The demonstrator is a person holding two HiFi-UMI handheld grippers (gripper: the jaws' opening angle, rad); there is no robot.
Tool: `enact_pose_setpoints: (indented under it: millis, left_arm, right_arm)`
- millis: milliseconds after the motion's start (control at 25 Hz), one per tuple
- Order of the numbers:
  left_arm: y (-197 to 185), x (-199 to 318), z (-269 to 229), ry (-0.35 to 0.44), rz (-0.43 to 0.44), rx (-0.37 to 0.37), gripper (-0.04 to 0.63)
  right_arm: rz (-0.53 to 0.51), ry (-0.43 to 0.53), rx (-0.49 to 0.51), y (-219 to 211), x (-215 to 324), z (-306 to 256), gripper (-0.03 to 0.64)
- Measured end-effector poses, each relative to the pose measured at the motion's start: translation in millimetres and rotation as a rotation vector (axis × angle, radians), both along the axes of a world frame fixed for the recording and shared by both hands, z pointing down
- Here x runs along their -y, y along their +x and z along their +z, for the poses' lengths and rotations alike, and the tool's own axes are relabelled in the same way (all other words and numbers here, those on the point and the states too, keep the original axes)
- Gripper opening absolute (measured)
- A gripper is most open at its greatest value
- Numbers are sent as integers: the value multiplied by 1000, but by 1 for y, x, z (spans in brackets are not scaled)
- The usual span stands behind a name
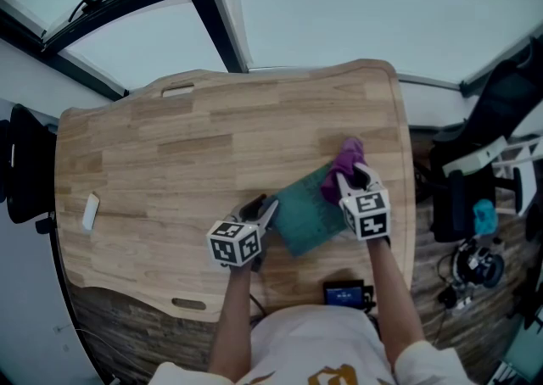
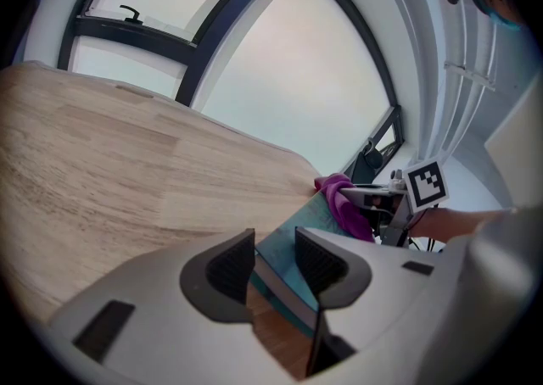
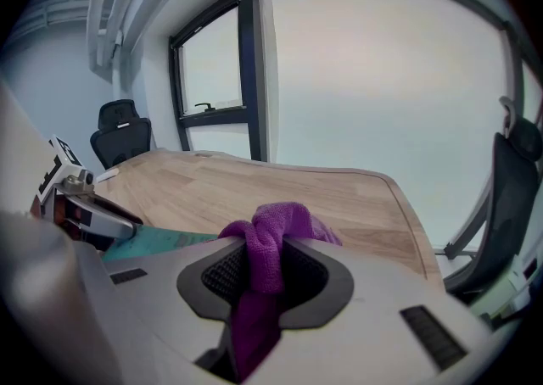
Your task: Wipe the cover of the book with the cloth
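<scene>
We are holding the left gripper at the near left corner of the book. Its jaws are closing on that corner, with the teal cover and the page edges standing between the pads. The book is lying on the right half of the desk, towards the front edge and turned askew to it. In the left gripper view the pinched corner is riding a little above the wood.

We are keeping the right gripper at the book's far right corner. Its jaws are pinching the purple cloth, which is bunching up above the pads and hanging down between them. The cloth is sitting over the book's far edge, though we cannot tell whether it is pressing on the cover.

A small white strip is lying near the desk's left edge, well apart from the book. A dark device is sitting at the front edge, just beside our right forearm. A black chair is standing beyond the desk's left side.
</scene>
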State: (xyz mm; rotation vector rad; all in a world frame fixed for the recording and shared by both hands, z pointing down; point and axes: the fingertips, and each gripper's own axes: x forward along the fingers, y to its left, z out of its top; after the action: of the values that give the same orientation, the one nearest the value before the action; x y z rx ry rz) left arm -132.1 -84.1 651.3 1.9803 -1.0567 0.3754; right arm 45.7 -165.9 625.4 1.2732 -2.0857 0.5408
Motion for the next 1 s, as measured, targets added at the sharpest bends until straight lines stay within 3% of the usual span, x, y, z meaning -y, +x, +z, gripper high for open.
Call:
enact_pose_setpoints:
  millis: [400,1000]
  left_arm:
    - [2,3,3,-44,28,-33,150]
    - [2,3,4,-29,25,-17,150]
  right_arm:
    - [12,-16,-18,1,3,3,77]
    - [22,-29,-26,4,7,8,77]
